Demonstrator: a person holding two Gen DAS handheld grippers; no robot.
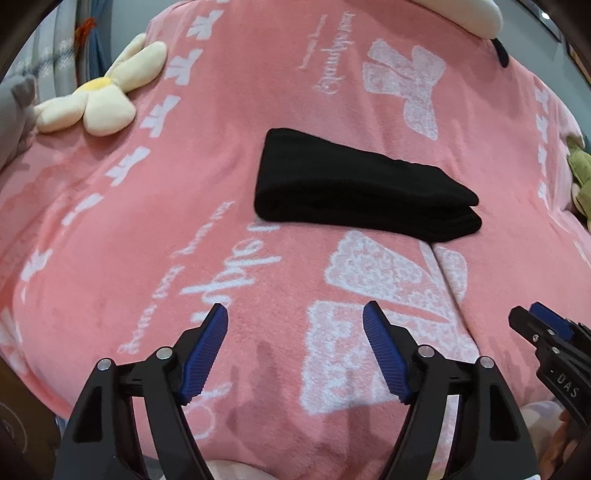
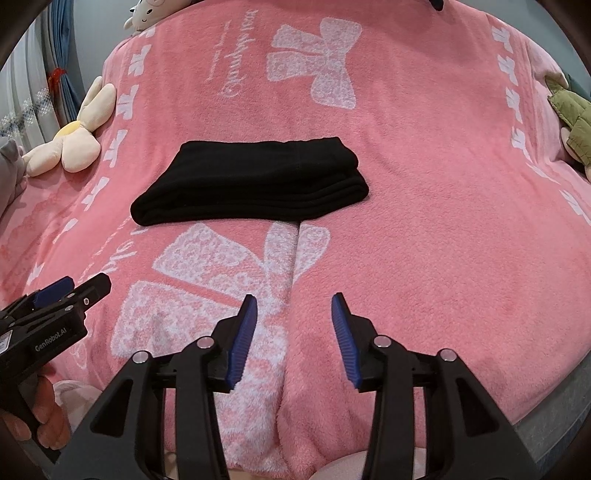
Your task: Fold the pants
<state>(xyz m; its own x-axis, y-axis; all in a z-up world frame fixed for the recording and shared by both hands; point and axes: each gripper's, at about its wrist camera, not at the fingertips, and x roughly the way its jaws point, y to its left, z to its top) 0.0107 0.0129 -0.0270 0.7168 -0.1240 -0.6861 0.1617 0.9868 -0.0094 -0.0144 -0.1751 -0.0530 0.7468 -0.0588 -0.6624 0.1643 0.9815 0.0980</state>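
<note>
The black pants lie folded into a compact stack on the pink blanket, several layers showing at their near edge; they also show in the right wrist view. My left gripper is open and empty, held above the blanket well short of the pants. My right gripper is open and empty, also short of the pants. The right gripper shows at the right edge of the left wrist view, and the left gripper at the left edge of the right wrist view.
A cream flower plush lies at the blanket's far left, also seen in the right wrist view. A green padded item sits at the right edge. A white plush rests at the far end. A crease runs through the blanket.
</note>
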